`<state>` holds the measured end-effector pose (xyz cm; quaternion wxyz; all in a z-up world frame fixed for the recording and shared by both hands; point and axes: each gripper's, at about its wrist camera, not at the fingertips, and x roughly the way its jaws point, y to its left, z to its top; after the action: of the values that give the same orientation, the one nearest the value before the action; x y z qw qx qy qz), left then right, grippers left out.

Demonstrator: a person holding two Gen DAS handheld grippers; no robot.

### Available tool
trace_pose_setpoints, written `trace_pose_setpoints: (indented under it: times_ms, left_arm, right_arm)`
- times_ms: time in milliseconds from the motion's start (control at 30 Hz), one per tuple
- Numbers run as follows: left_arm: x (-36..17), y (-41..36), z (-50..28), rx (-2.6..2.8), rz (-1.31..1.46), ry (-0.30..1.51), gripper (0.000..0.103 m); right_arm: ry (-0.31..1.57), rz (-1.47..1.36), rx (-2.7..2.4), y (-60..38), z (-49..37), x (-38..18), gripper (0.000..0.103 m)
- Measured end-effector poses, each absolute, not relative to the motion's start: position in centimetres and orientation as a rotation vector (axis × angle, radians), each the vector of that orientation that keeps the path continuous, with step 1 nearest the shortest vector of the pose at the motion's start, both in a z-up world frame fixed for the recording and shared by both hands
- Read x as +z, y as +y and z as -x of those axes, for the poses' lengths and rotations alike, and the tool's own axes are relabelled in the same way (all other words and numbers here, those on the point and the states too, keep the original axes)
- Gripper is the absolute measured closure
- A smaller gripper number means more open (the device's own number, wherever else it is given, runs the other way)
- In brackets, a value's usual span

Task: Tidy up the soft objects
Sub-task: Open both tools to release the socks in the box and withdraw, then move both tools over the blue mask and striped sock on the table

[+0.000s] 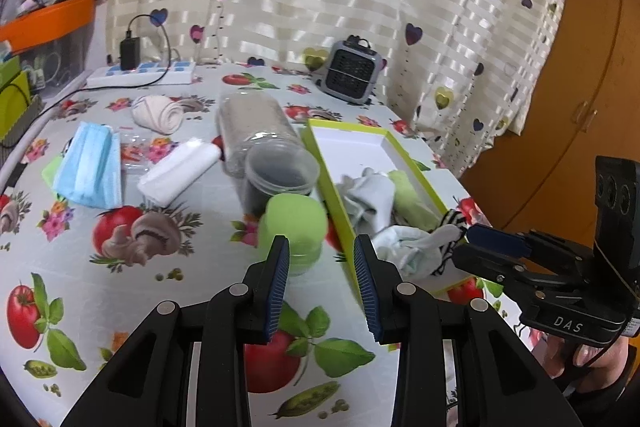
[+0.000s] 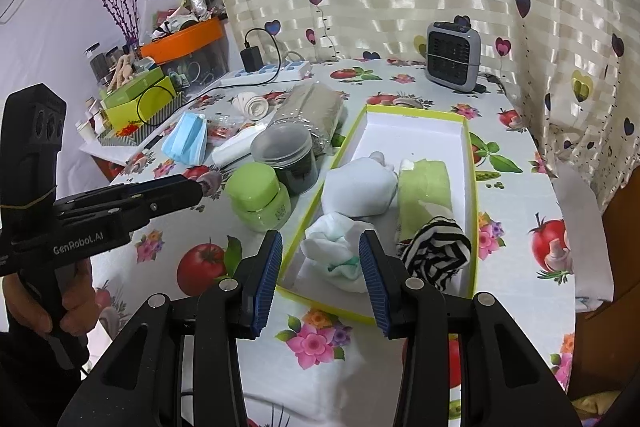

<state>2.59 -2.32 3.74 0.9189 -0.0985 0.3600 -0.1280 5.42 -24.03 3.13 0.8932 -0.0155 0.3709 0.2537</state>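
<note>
A lime-rimmed white box (image 2: 416,119) (image 1: 348,139) holds a white sock bundle (image 2: 356,187), a green cloth (image 2: 426,187), a black-and-white striped sock (image 2: 436,251) and a white-and-green sock (image 2: 336,247). On the table lie a beige rolled sock (image 1: 158,113), a white folded cloth (image 1: 178,171) and blue face masks (image 1: 90,165). My left gripper (image 1: 322,279) is open and empty, just before the green jar (image 1: 294,227). My right gripper (image 2: 320,275) is open and empty, above the box's near end.
A clear jar with a dark inside (image 1: 280,175) and a lying plastic jar (image 1: 252,127) stand left of the box. A small grey heater (image 2: 452,57), a power strip (image 1: 140,73) and an orange tub (image 2: 184,39) sit at the back.
</note>
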Motion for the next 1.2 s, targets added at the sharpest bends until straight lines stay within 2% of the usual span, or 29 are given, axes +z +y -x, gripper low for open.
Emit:
trace_pose_setpoints:
  times_ms: [1200]
  left_arm:
    - [2.1, 5.2, -3.4, -0.087, 0.283, 0.770, 0.071]
  right_arm:
    - [0.763, 0.076, 0.675, -16.1, -7.6, 4.0, 0.058]
